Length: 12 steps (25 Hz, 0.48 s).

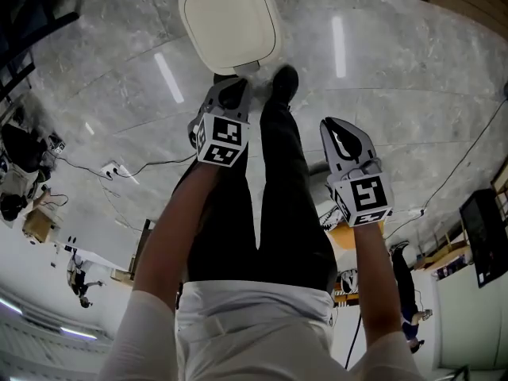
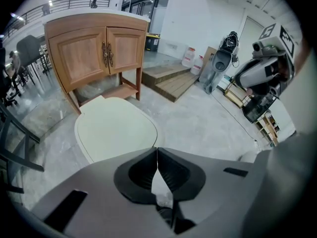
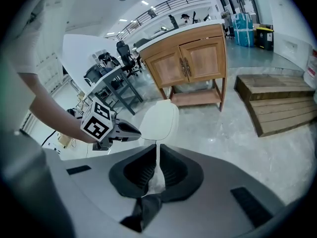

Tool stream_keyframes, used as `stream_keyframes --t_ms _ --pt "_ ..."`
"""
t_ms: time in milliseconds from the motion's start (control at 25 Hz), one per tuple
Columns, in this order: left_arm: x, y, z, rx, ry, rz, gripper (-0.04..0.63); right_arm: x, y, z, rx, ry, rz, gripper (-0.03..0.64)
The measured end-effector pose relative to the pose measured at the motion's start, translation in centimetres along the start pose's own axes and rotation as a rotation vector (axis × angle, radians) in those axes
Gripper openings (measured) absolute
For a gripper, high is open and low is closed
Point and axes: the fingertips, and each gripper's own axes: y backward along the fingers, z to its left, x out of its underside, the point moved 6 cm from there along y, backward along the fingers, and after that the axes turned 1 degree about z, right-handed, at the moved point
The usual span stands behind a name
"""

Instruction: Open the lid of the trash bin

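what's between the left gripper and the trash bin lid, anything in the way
Nothing visible. The left gripper, fingers shut and empty, sits right at the near edge of the trash bin lid. The person's shoe is beside it, toward the right, not between them.

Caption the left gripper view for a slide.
Left gripper, jaws shut and empty, hovers near the trash bin's closed cream lid, with a wooden cabinet behind.

The trash bin (image 1: 230, 18) stands on the floor (image 1: 381, 70), lid on, just ahead of the person's shoe (image 1: 284, 82). The left gripper (image 1: 228, 92) hangs near its front edge, and the right gripper (image 1: 337, 129) is further right and back. Behind the bin is a cabinet (image 2: 96, 48), with what seem to be low steps (image 2: 168, 79) to its right.
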Motion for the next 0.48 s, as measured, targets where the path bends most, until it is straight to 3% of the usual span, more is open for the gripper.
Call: stream_keyframes --t_ms 280,480 --pt "2.4 -3.0 0.8 -0.047 -0.030 0.079 0.018 0.6 -0.7 0.0 0.010 -0.033 -0.001 0.038" --pt "3.7 -4.8 0.9 -0.052 0.020 0.151 0.018 1.3 -0.7 -0.5 0.016 -0.052 0.000 0.038"
